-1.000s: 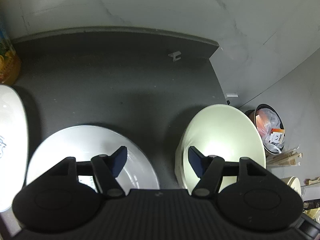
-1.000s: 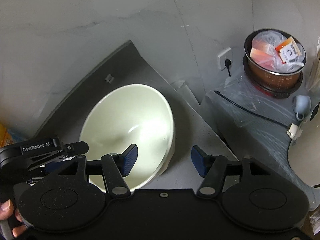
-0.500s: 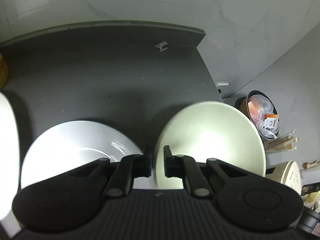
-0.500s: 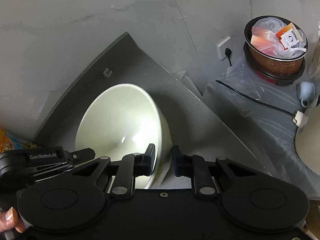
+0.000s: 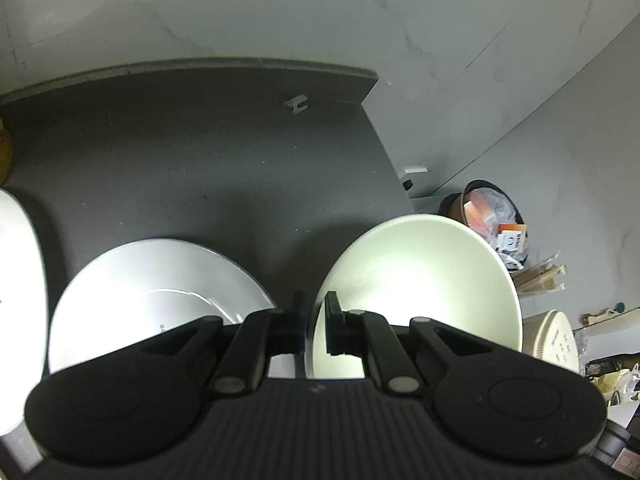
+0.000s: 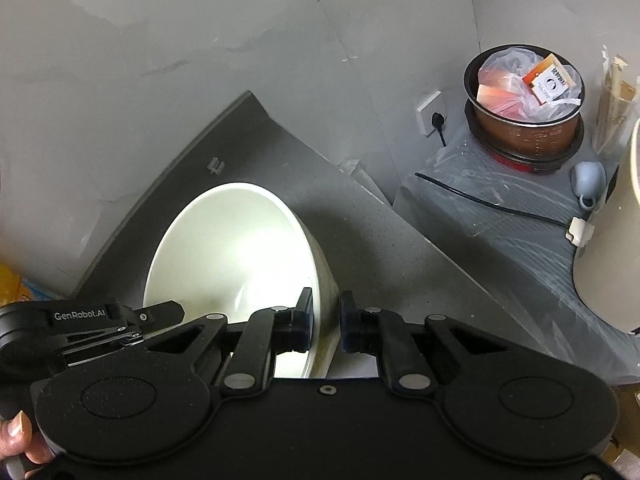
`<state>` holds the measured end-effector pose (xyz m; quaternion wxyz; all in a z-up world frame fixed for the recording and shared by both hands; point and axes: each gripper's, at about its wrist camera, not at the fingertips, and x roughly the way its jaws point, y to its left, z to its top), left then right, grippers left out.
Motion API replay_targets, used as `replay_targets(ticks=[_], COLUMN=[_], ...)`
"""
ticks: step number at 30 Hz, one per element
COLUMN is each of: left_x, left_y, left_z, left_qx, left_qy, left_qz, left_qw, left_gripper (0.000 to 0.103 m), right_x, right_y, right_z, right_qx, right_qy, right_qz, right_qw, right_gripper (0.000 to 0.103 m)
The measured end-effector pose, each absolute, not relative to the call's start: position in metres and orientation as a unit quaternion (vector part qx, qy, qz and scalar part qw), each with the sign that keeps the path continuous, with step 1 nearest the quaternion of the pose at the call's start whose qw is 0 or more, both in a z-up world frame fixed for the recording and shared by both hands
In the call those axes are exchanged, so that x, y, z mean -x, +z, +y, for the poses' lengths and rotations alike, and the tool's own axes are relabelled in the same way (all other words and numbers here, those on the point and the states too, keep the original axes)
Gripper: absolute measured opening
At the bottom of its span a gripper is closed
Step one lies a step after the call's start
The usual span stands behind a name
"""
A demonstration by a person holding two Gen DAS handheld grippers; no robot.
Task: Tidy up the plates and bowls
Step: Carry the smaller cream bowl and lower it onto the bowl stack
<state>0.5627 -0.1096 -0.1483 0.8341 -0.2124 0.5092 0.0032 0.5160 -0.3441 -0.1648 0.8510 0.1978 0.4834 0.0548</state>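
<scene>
In the left wrist view the bowl is sitting at the lower right on the counter, with a plate just beside it at the lower left. Another dish is lying at the left edge. A pot is standing behind the bowl, to the right.

Dim room; glare inside bowl; dark counter shadowed; fisheye bends edges; sharp focus.

Dark speckled countertop against grey marbled wall, socket beyond.
</scene>
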Motion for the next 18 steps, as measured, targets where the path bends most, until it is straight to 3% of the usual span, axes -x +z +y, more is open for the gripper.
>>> replay_targets(ticks=[18], left_x=[-0.501], left_y=[-0.092], left_z=[-0.08], left_qx=[0.206], left_qy=[-0.028], left_qz=[0.478], left_qw=[0.853], left_gripper=[0.007], right_x=[-0.457], right_y=[-0.116], right_z=[-0.319], right_qx=[-0.222], right_qy=[0.055], right_qz=[0.454], right_qw=[0.861], right_gripper=[0.013])
